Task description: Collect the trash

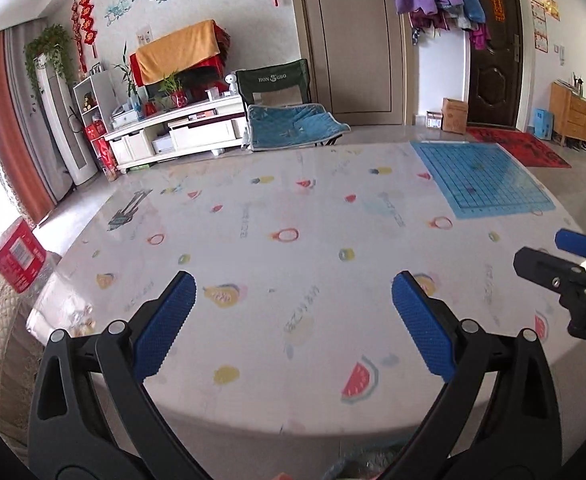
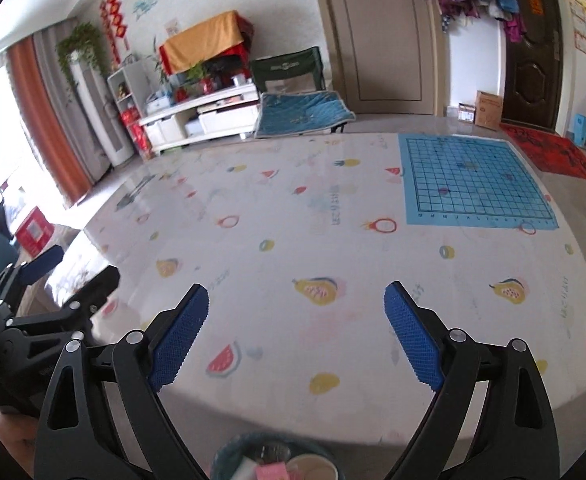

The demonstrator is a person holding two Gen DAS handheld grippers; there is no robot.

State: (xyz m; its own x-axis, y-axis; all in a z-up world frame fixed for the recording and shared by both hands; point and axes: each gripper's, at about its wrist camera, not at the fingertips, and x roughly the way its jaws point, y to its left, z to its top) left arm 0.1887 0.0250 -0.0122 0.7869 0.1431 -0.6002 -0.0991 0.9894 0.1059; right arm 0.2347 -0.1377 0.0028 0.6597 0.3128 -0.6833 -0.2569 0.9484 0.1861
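Right wrist view, trash bin [image 2: 229,456] mouth facing up below table edge [image 2: 293,420], right claw [image 2: 297,300] spread, left claw [image 1: 293,284] spread.

A white tablecloth [image 2: 333,208] printed with pastel fruit carries a blue grid-lined mat [image 2: 473,178].

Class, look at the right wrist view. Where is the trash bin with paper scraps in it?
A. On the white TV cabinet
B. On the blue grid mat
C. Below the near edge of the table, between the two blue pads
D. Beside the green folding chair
C: the trash bin shows at the bottom of the view, below the table's near edge, with the right gripper open above it.
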